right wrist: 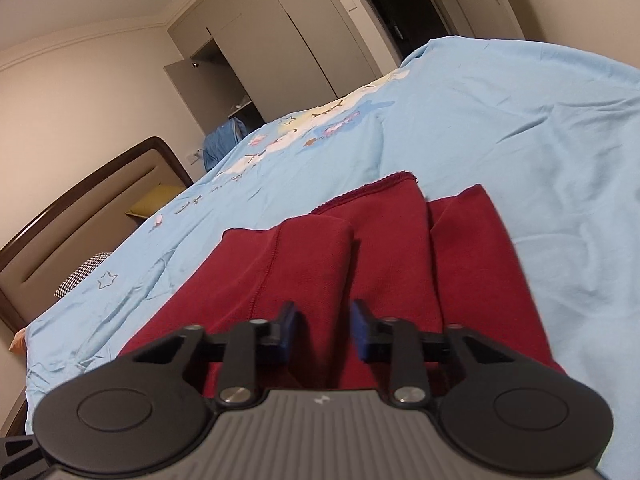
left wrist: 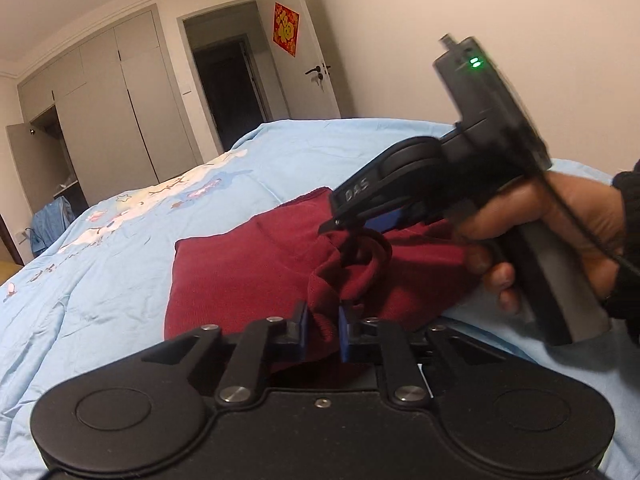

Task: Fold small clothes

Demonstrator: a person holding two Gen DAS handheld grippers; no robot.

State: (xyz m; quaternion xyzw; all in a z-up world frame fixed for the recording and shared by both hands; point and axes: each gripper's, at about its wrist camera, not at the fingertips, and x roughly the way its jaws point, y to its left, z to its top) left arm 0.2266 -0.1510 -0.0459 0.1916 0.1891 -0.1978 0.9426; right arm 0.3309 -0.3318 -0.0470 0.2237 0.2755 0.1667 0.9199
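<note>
While left gripper point(left wrist: 322, 330) pinches maroon garment point(left wrist: 240, 272) | right gripper point(right wrist: 323, 330) parted, fingertips blurred.

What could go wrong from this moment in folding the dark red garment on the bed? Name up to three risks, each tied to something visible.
1. The left hand-held gripper pinches only a narrow bunch of the red garment; the fabric may slip out when lifted.
2. The right hand-held gripper works close to the left one, so they may collide.
3. The blue quilt is wrinkled and probably soft, so the fold may come out uneven.
</note>
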